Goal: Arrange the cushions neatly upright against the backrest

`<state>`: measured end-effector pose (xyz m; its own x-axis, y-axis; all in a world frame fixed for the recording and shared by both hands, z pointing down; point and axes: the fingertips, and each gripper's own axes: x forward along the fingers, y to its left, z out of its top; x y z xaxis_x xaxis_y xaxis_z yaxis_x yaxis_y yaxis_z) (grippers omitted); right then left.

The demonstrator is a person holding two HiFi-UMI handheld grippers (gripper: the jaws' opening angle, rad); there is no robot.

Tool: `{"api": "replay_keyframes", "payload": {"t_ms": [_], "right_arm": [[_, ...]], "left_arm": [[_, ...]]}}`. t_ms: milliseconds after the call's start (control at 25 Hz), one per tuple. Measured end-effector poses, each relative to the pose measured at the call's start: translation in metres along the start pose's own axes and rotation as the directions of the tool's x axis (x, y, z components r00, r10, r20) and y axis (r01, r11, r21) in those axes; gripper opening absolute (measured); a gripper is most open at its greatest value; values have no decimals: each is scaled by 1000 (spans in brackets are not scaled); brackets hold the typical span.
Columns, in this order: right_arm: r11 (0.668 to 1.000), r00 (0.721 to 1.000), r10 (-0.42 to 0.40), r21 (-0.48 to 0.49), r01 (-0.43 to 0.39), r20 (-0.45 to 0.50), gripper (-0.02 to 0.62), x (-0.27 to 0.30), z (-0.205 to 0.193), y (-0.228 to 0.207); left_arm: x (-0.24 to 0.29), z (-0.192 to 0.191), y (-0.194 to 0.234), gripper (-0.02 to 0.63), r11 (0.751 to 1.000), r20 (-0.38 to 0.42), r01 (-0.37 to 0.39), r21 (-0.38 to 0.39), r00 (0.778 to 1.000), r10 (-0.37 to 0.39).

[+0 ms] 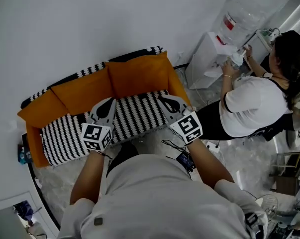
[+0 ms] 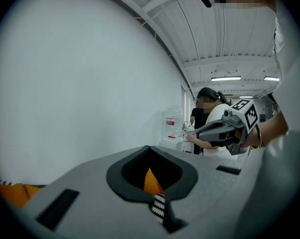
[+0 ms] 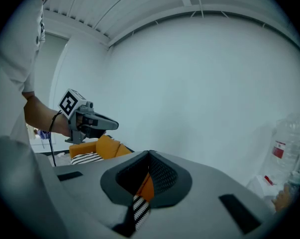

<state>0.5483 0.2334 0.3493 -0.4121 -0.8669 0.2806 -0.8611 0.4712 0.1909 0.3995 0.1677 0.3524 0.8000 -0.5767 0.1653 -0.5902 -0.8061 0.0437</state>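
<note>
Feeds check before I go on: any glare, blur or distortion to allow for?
Head view: even, dim light, no glare, sofa sharp, edges bowed. Left gripper view: heavy fisheye, black corners, bright ceiling lamps, left hand-held gripper filling the lower half. Right gripper view: same fisheye, mostly blank wall.

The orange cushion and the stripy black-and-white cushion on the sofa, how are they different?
The plain orange fabric cushion is one colour all over; the black-and-white striped cushion has thin stripes. The orange cushion stands upright at the back; the striped cushion lies flat in front of it, like a seat. Both look soft, sit on the same sofa and touch each other.
</note>
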Motion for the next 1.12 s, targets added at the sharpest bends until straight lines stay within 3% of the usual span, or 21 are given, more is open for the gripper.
{"api": "replay_keyframes", "payload": {"t_ms": [360, 680, 1120], "right_arm": [[997, 996, 82, -5, -82, 24, 26, -79, -19, 42], [991, 990, 136, -25, -135, 44, 26, -100, -19, 65], [992, 988, 127, -29, -125, 83, 26, -104, -3, 90]], "left_arm": [[-72, -13, -78, 9, 995, 3, -95, 30, 995, 95], [-112, -16, -91, 9, 986, 3, -167, 19, 986, 167], [-155, -13, -85, 9, 983, 24, -182, 11, 983, 181]]}}
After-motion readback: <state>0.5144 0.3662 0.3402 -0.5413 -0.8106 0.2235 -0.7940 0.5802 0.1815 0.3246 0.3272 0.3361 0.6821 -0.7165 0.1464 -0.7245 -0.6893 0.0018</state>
